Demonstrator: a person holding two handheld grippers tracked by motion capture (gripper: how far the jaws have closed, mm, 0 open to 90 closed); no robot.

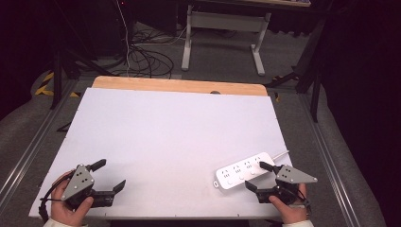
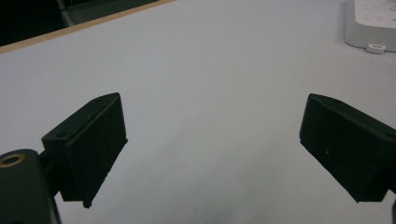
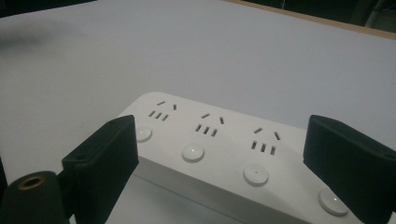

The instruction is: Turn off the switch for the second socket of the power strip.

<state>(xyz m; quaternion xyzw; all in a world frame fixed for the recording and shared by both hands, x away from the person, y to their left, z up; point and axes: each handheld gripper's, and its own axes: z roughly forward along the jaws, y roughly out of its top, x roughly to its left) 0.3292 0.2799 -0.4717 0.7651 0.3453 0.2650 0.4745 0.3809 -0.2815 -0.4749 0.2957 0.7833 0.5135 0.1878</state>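
Observation:
A white power strip [image 1: 244, 170] with several sockets and round buttons lies at the front right of the white table [image 1: 175, 132]. My right gripper [image 1: 258, 176] stands open just in front of it, one jaw at each side of its near edge. In the right gripper view the power strip [image 3: 219, 144] lies between and beyond the spread jaws, and nothing is gripped. My left gripper [image 1: 108, 175] is open at the front left over bare table, held by a hand. In the left gripper view, the strip's end [image 2: 371, 23] shows at the top right, far from the left gripper [image 2: 212, 154].
A wooden strip [image 1: 179, 85] runs along the table's far edge. Beyond it stand a white desk frame [image 1: 224, 28] and loose cables [image 1: 146, 59] on the floor. Metal rails [image 1: 331, 161] run along both sides of the table.

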